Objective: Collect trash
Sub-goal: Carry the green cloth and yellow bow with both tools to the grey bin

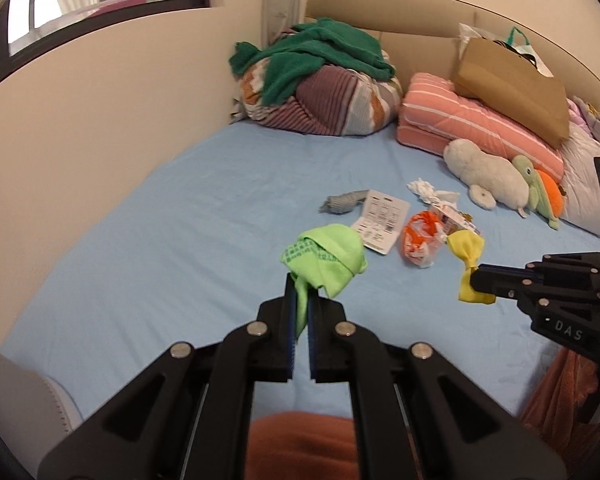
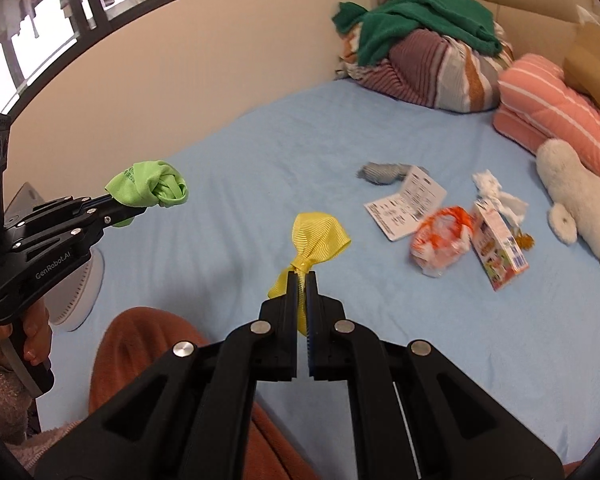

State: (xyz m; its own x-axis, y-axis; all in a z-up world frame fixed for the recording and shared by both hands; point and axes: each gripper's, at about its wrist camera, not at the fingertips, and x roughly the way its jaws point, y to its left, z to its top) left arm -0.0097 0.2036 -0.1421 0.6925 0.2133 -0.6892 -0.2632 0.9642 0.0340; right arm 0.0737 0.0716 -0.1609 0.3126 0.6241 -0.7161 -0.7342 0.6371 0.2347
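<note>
Above the blue bed [image 1: 148,216], short of the orange wrapper [image 1: 420,240], left claw [image 1: 300,300] clamps a green bag [image 1: 326,256], right claw [image 2: 302,284], nearer the wrapper, a yellow ribbon [image 2: 318,236].

White letters "DAS" show on the black body of the right tool [image 1: 476,280]. "GenRobot.AI" runs along the side of the left tool [image 2: 140,210]. Print on the leaflet [image 2: 406,202] and small carton [image 2: 498,250] is too blurred to read.

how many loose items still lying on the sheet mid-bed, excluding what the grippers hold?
5: grey sock, printed leaflet beside it, orange wrapper, small carton, crumpled white tissue behind the carton. More may hide behind them.
</note>
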